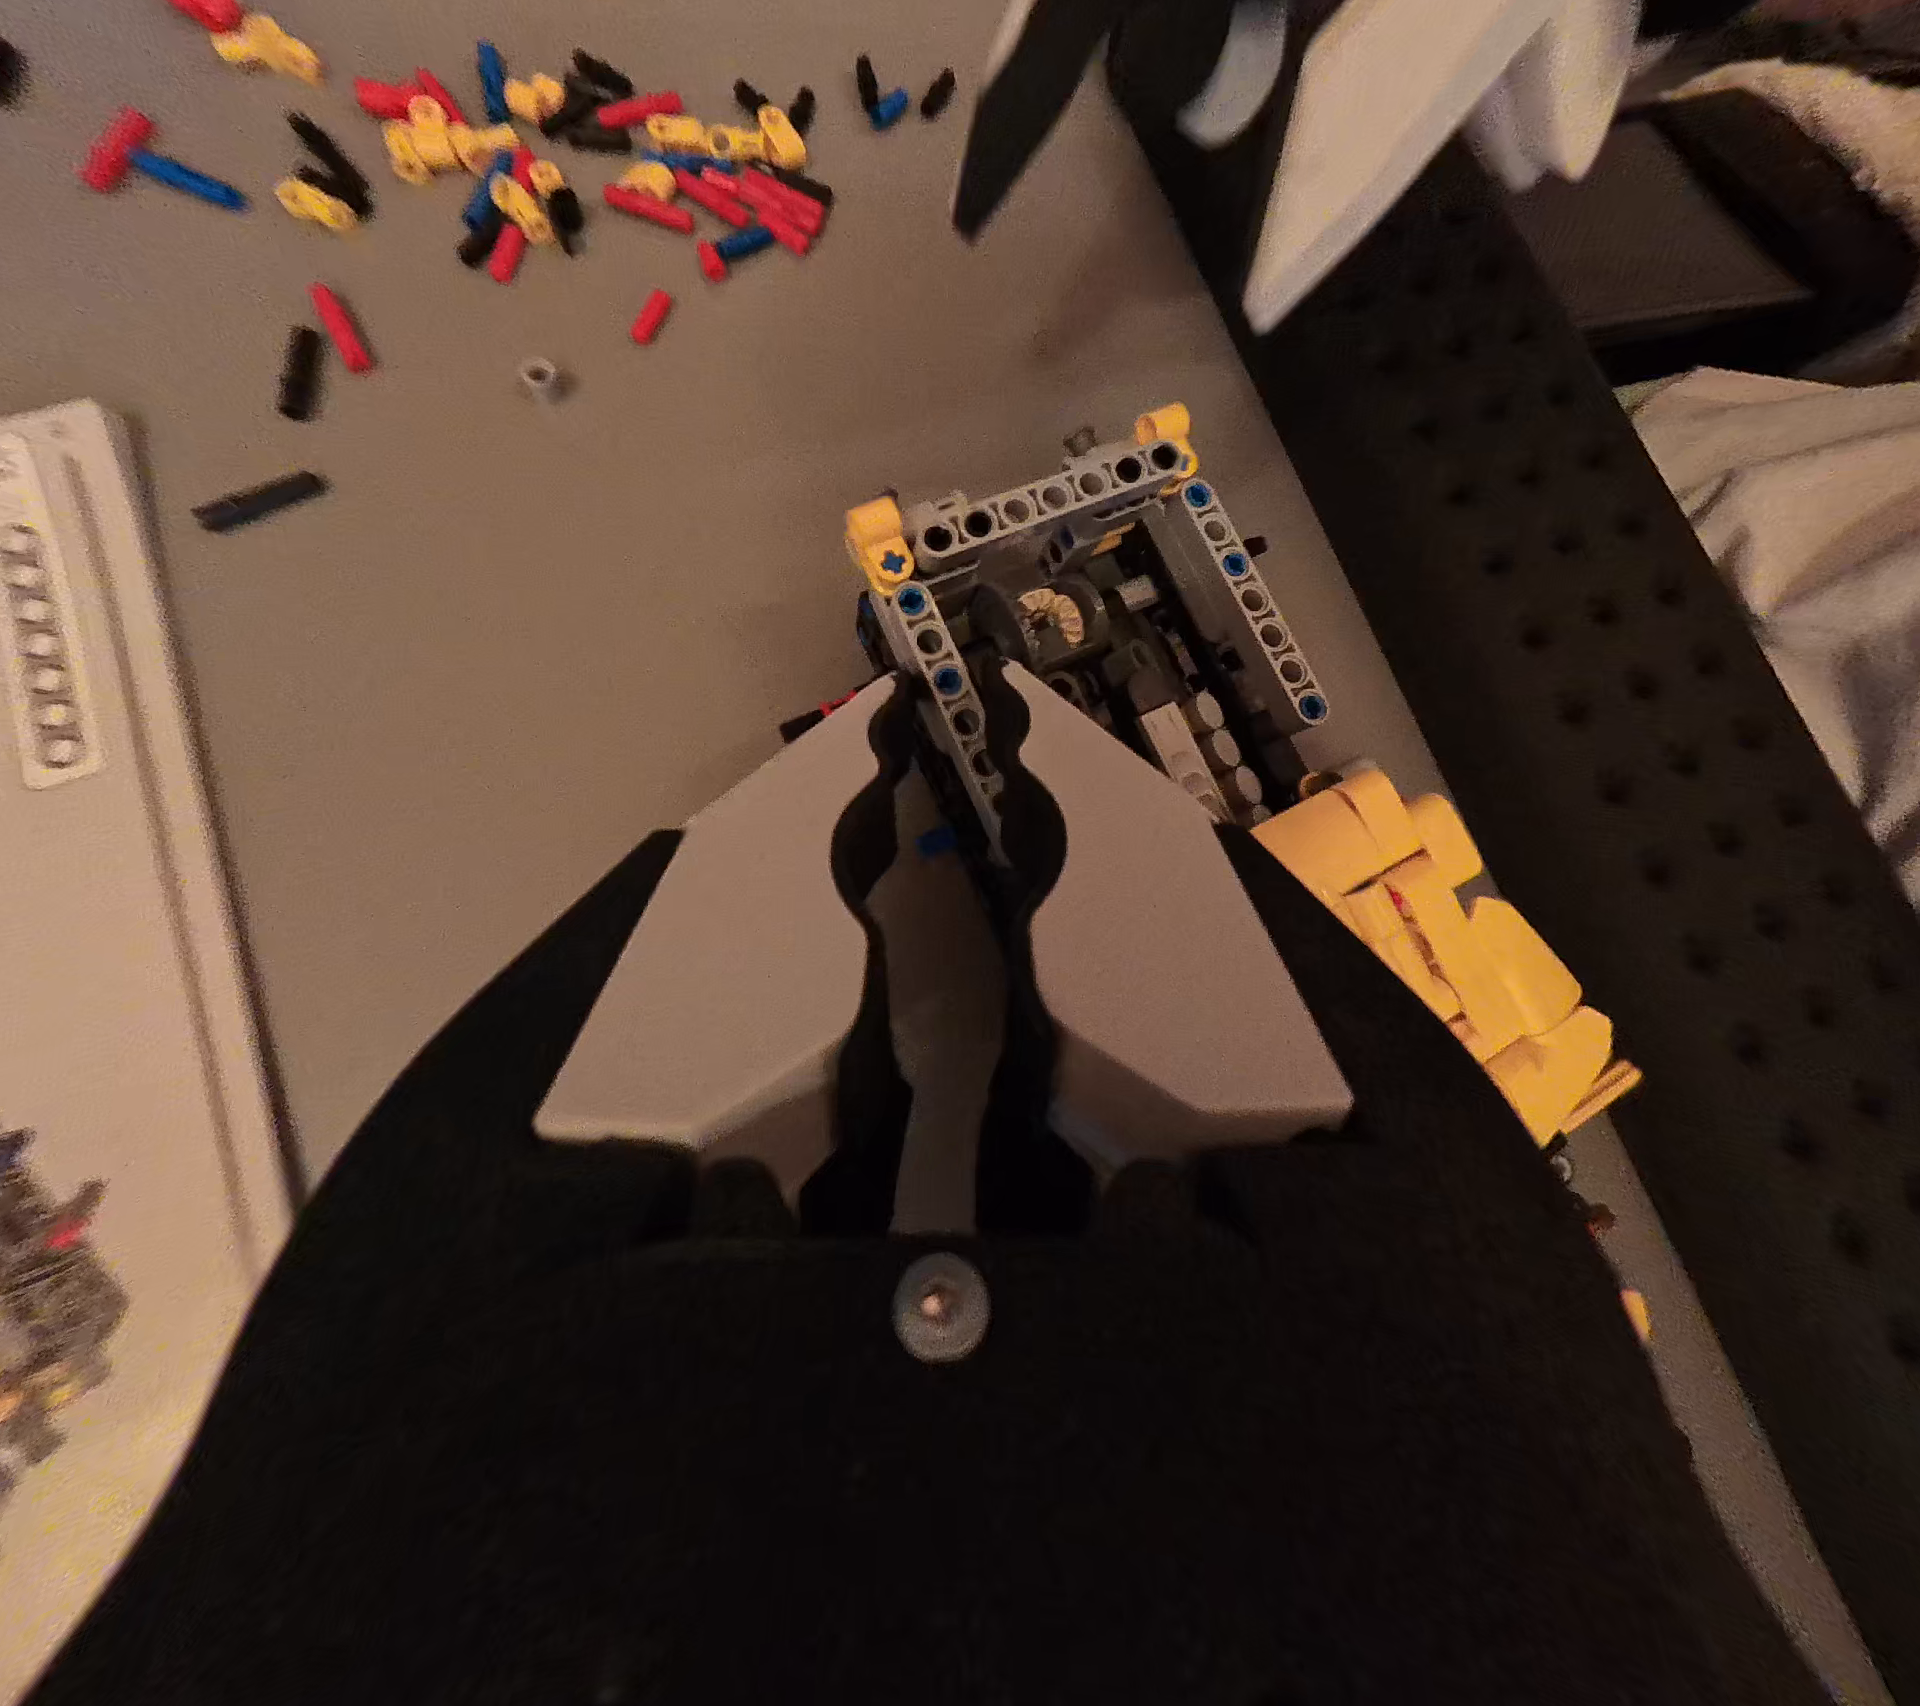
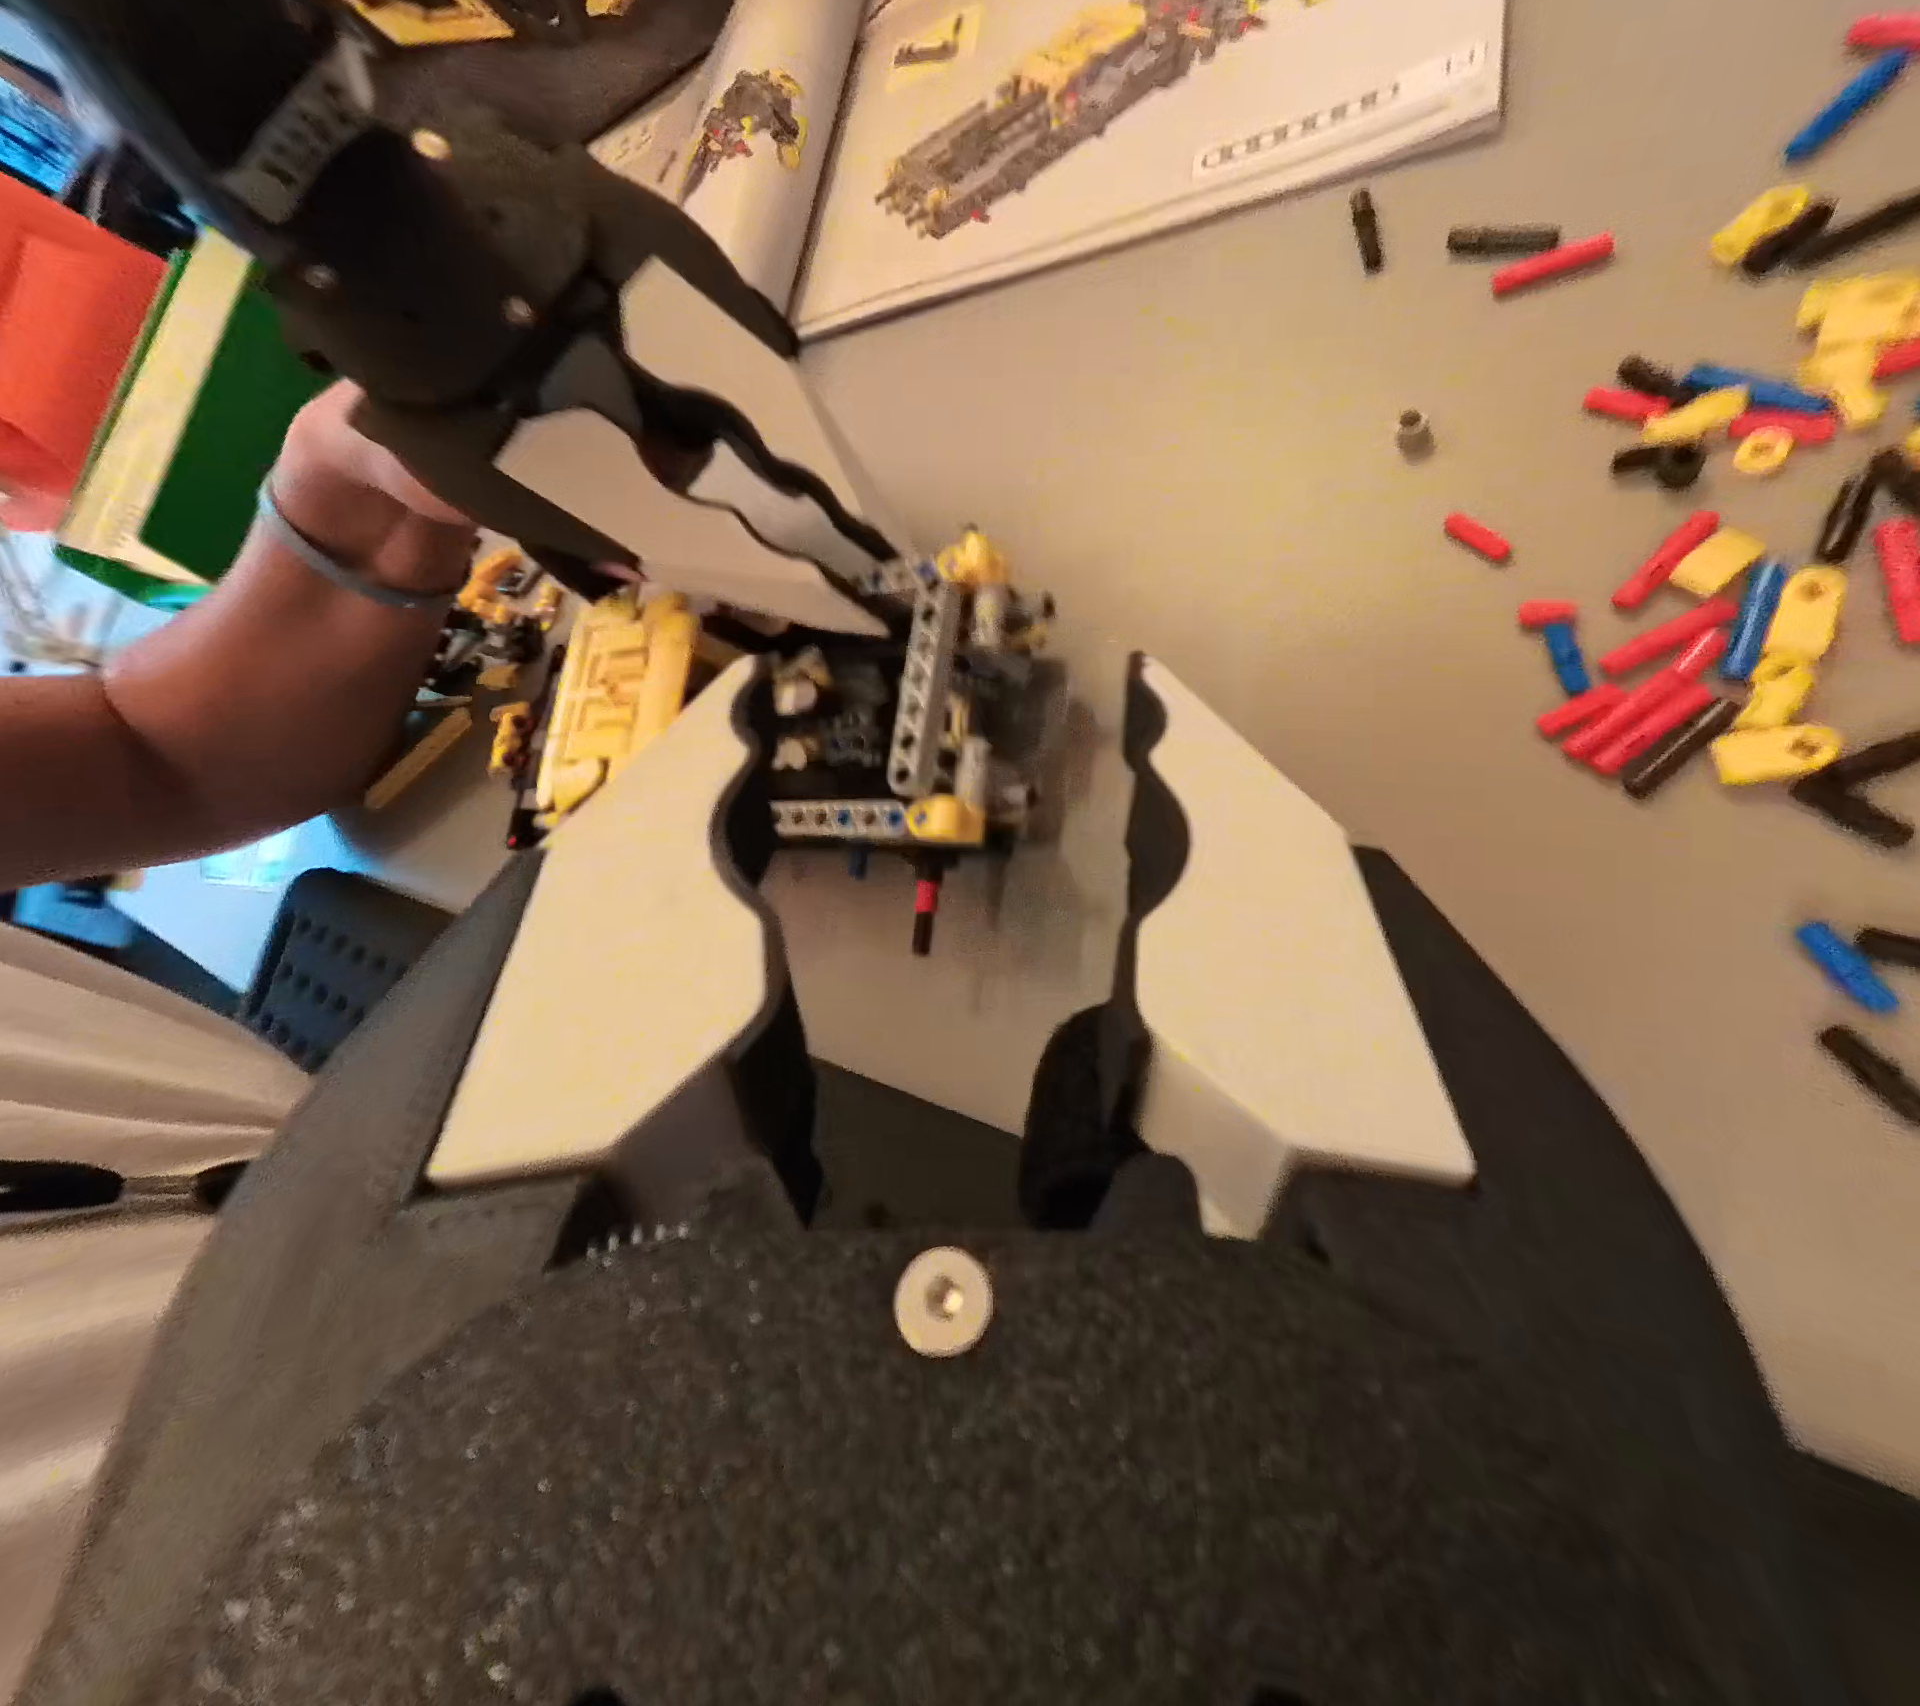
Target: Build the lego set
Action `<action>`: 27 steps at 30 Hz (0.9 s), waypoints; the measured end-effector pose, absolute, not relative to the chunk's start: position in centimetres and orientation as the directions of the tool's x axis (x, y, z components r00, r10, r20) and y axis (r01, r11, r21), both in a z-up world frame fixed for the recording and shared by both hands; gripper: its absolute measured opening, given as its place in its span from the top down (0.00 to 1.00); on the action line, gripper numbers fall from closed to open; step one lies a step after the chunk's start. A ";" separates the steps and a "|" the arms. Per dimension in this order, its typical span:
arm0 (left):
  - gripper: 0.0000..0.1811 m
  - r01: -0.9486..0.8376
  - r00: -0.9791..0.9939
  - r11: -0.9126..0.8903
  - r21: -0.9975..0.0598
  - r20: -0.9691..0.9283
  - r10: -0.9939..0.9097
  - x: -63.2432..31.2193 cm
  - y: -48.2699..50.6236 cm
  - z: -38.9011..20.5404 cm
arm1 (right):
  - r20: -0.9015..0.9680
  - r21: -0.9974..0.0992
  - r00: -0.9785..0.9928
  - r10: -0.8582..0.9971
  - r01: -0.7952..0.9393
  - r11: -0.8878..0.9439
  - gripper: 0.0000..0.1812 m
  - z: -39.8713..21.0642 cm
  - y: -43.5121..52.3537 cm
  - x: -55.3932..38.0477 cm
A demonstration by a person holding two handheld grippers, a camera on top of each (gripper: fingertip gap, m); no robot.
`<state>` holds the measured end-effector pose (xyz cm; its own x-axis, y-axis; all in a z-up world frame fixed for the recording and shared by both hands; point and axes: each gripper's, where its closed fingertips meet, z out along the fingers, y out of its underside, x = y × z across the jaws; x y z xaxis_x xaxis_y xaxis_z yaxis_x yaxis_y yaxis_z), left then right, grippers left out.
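Grey desk point(image 1: 582, 617) w/ loose lego pieces point(image 1: 582, 150) scattered, instruction booklet point(image 2: 1143, 56) nearby. Left hand-held gripper point(image 1: 951, 690) clenched on grey beam of lego model point(image 1: 1091, 607) sitting at desk edge. Right hand-held gripper point(image 2: 940, 700) spread wide, released, just beside model.
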<state>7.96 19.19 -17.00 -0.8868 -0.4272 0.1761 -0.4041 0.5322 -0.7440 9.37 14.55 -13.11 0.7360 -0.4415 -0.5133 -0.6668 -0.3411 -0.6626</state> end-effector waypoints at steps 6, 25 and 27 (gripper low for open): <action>0.94 -0.323 -0.863 0.435 -0.841 0.073 -0.499 9.0 20.8 -11.8 | -0.878 -0.461 0.467 -0.104 -0.884 -0.076 0.54 -12.4 18.0 6.7; 0.95 -0.023 -0.472 0.212 -0.977 -0.177 -0.864 3.9 27.1 -1.7 | -0.562 -0.823 0.813 0.149 -0.534 -0.192 0.73 -2.0 24.3 3.4; 0.95 0.025 -0.412 0.221 -0.975 -0.212 -0.886 3.2 27.4 -1.4 | -0.536 -0.842 0.823 0.189 -0.502 -0.200 0.73 -1.7 24.6 2.8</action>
